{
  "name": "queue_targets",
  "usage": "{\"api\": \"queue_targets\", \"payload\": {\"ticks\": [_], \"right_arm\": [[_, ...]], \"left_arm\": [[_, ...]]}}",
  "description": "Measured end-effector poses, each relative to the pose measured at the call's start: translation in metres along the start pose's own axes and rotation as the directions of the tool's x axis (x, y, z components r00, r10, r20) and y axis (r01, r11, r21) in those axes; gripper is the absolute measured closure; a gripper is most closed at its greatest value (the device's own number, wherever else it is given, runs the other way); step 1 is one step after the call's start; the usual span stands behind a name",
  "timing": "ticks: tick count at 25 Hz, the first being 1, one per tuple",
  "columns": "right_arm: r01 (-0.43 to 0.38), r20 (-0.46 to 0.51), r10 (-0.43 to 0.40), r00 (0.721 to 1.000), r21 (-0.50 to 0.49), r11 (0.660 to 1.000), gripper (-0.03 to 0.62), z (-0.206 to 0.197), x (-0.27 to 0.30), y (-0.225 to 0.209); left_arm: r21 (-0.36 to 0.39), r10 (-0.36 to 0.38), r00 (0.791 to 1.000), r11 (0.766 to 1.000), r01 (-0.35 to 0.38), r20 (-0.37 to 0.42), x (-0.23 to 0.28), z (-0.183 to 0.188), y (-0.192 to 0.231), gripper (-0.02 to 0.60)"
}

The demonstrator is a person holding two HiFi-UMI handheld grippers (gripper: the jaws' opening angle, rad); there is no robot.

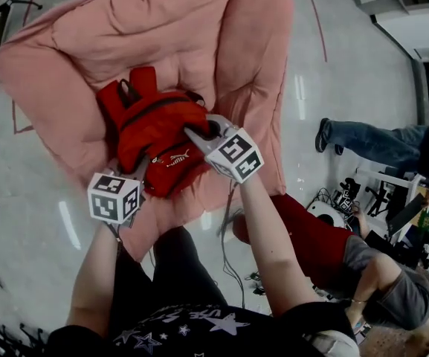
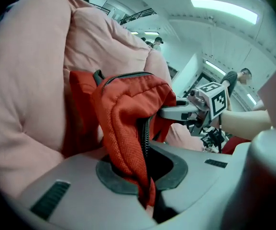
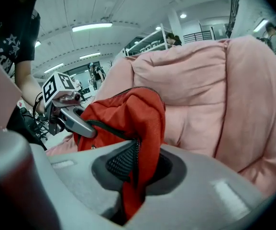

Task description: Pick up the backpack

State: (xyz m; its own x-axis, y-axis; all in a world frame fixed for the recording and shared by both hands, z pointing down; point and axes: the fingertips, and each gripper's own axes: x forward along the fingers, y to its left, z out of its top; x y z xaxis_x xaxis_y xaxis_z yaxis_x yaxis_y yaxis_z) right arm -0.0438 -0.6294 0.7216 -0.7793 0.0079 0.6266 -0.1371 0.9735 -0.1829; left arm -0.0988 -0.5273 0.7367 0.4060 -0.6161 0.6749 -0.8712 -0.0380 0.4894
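Observation:
A red backpack [image 1: 155, 129] lies on a big pink beanbag [image 1: 162, 28], straps toward the far side. My left gripper [image 1: 143, 168] is at the bag's near left edge, shut on a fold of its red fabric beside a zip [image 2: 126, 109]; in the left gripper view the cloth is pinched between the jaws [image 2: 145, 176]. My right gripper [image 1: 197, 134] is at the bag's right side. It is shut on another fold of red fabric and black mesh [image 3: 128, 114], pinched between the jaws [image 3: 133, 176]. Each gripper shows in the other's view [image 2: 164, 111] [image 3: 87, 131].
The beanbag rises behind and beside the bag [image 3: 214, 95]. A person in a red top [image 1: 326, 244] crouches on the glossy floor at the right. Another person's legs in jeans [image 1: 378, 143] and cabled equipment [image 1: 340, 199] lie further right.

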Motion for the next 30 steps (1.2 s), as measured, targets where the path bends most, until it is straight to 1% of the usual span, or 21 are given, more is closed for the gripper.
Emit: {"api": "queue_targets", "payload": {"ticks": [2, 4, 8, 13, 18, 20, 22, 25, 27, 30], "right_arm": [[0.038, 0.031, -0.038, 0.999, -0.001, 0.999, 0.543, 0.008, -0.018, 0.007], [0.073, 0.057, -0.073, 0.996, 0.009, 0.997, 0.543, 0.014, -0.035, 0.014], [0.143, 0.115, -0.149, 0.982, 0.054, 0.988, 0.545, 0.026, -0.062, 0.029], [0.217, 0.181, -0.237, 0.954, 0.127, 0.968, 0.546, 0.041, -0.093, 0.042], [0.275, 0.233, -0.321, 0.918, 0.209, 0.939, 0.548, 0.051, -0.145, 0.061], [0.3, 0.25, -0.353, 0.902, 0.228, 0.926, 0.548, 0.055, -0.165, 0.072], [0.316, 0.263, -0.375, 0.889, 0.241, 0.918, 0.548, 0.062, -0.179, 0.087], [0.346, 0.286, -0.403, 0.869, 0.23, 0.909, 0.548, 0.081, -0.197, 0.109], [0.377, 0.304, -0.433, 0.848, 0.227, 0.898, 0.548, 0.094, -0.211, 0.121], [0.425, 0.327, -0.485, 0.811, 0.241, 0.873, 0.548, 0.107, -0.233, 0.143]], "left_arm": [[-0.005, -0.042, 0.999, 0.999, 0.042, 0.03, -0.011, 0.004, -0.014, 0.549], [0.005, -0.079, 0.995, 0.997, 0.079, 0.053, -0.022, 0.007, -0.028, 0.549], [0.071, -0.129, 0.989, 0.99, 0.124, 0.07, -0.041, 0.014, -0.046, 0.549], [0.125, -0.201, 0.975, 0.974, 0.189, 0.092, -0.064, 0.027, -0.069, 0.549], [0.19, -0.304, 0.949, 0.94, 0.284, 0.089, -0.089, 0.036, -0.113, 0.549], [0.218, -0.326, 0.942, 0.927, 0.304, 0.076, -0.1, 0.038, -0.128, 0.551], [0.224, -0.344, 0.936, 0.92, 0.321, 0.073, -0.116, 0.038, -0.138, 0.551], [0.235, -0.371, 0.924, 0.909, 0.343, 0.088, -0.141, 0.042, -0.146, 0.551], [0.268, -0.402, 0.911, 0.891, 0.365, 0.096, -0.156, 0.05, -0.153, 0.551], [0.324, -0.457, 0.883, 0.855, 0.405, 0.103, -0.181, 0.058, -0.167, 0.551]]}}
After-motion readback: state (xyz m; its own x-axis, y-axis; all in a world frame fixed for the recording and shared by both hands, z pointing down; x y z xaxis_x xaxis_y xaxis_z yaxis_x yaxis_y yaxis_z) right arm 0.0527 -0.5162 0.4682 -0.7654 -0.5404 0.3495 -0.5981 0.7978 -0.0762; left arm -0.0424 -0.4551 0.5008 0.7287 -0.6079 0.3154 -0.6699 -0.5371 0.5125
